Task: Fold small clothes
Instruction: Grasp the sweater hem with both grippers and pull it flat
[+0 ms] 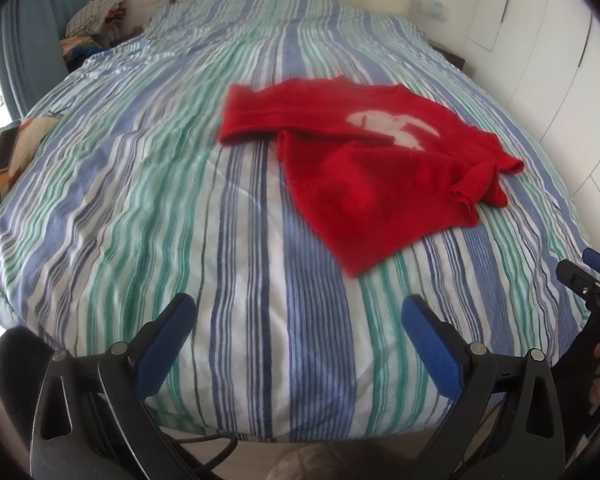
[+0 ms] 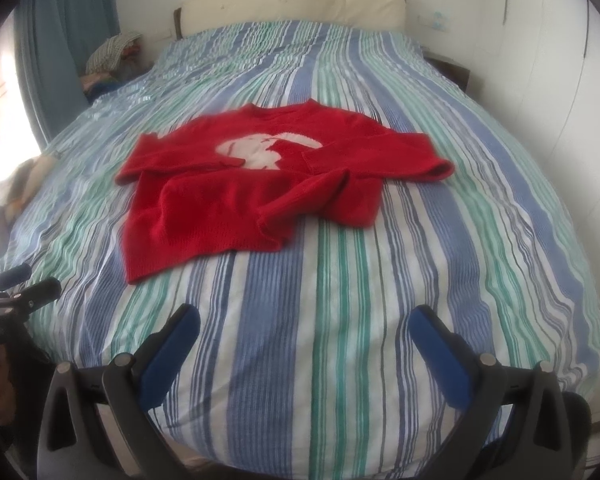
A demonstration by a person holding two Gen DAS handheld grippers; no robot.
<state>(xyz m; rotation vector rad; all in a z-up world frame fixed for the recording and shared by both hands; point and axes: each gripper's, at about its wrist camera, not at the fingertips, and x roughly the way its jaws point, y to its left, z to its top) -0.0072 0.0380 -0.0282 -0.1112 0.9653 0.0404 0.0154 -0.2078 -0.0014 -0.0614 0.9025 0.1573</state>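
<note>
Red knit sweater (image 2: 236,196) with a white motif (image 2: 268,150) on its chest lies spread on the striped bed cover (image 2: 340,320), near the middle of the bed, one sleeve stretched sideways and the other folded across the body. Both claws hang over the near edge of the bed, well apart from the sweater. The left claw (image 1: 298,316) stands wide, its blue pads holding nothing. The right claw (image 2: 306,326) is likewise spread wide and empty. A cream headboard (image 2: 292,4) sits at the far end.
</note>
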